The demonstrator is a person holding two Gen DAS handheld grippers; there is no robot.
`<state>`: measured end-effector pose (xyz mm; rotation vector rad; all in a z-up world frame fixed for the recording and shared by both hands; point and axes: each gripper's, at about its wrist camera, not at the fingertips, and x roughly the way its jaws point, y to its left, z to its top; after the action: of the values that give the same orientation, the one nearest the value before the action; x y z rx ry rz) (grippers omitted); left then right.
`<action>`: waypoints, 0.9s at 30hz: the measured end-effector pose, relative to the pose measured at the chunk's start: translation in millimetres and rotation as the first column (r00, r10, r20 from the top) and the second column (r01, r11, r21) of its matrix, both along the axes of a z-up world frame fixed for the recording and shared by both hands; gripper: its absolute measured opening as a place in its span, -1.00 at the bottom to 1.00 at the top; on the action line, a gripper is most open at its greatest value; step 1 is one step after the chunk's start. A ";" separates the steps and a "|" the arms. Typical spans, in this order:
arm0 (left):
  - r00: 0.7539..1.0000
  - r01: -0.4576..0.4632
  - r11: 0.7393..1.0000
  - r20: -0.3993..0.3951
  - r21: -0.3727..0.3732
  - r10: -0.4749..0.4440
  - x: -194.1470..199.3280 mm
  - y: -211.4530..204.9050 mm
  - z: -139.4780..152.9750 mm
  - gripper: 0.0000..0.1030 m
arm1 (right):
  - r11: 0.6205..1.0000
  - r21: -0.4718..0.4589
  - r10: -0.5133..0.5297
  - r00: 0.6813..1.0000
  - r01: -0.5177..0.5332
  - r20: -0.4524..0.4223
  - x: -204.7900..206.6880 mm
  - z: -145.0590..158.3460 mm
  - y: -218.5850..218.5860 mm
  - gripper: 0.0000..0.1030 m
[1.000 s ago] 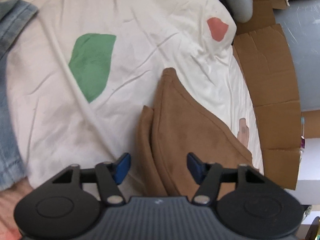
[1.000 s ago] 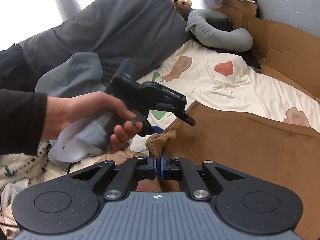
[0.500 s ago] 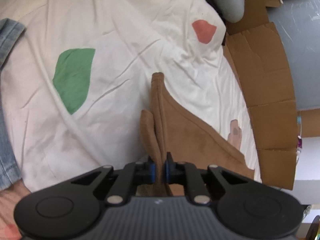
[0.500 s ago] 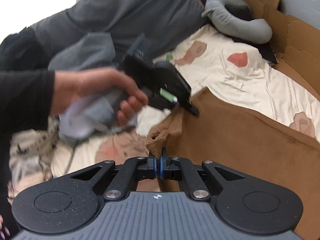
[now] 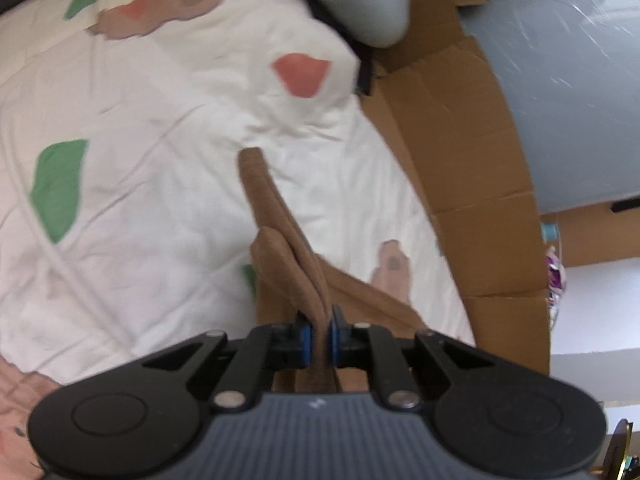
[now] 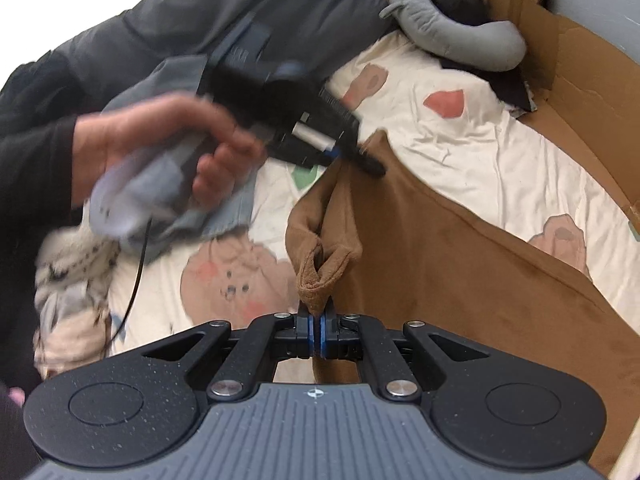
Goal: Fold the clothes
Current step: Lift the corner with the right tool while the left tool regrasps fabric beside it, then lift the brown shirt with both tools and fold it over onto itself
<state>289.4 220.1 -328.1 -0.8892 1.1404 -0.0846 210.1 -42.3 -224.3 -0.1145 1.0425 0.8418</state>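
Up close in the left wrist view, the left tool (image 5: 319, 336) has its blue-padded fingers pressed onto a fold of the brown suede-like garment (image 5: 280, 240), which rises as a narrow ridge off the white bedsheet with green, pink and tan patches (image 5: 160, 160). Flattened brown cardboard (image 5: 460, 160) lines the bed's right edge, and a grey curved pillow (image 5: 352, 4) lies at its far corner.

From the right wrist view, the right tool (image 6: 319, 336) pinches a bunched corner of the same garment (image 6: 460, 260), whose body spreads toward the bed's right edge. A hand (image 6: 160, 148) grips the left tool (image 6: 352, 154), blurred, clamped on the garment's upper edge.
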 end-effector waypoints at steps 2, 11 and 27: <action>1.000 0.014 1.000 0.017 0.015 -0.014 4.9 -14.4 10.9 -0.81 | 1.000 -0.002 0.010 1.000 -0.010 -0.008 1.1 4.2 -11.2 -0.98; 0.995 0.049 0.998 0.085 0.031 -0.052 18.3 -72.1 40.5 -0.81 | 0.998 0.042 -0.035 0.999 0.036 -0.032 -1.5 12.3 -71.7 -0.99; 0.965 0.222 0.968 0.116 0.118 -0.235 35.9 -200.9 48.0 -0.81 | 0.925 0.203 -0.306 0.946 0.323 -0.108 -56.3 -33.2 -192.3 -0.99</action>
<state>325.2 19.3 -280.1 -0.6475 1.1116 -0.2670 153.8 -234.6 -257.5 0.2679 0.9982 0.6642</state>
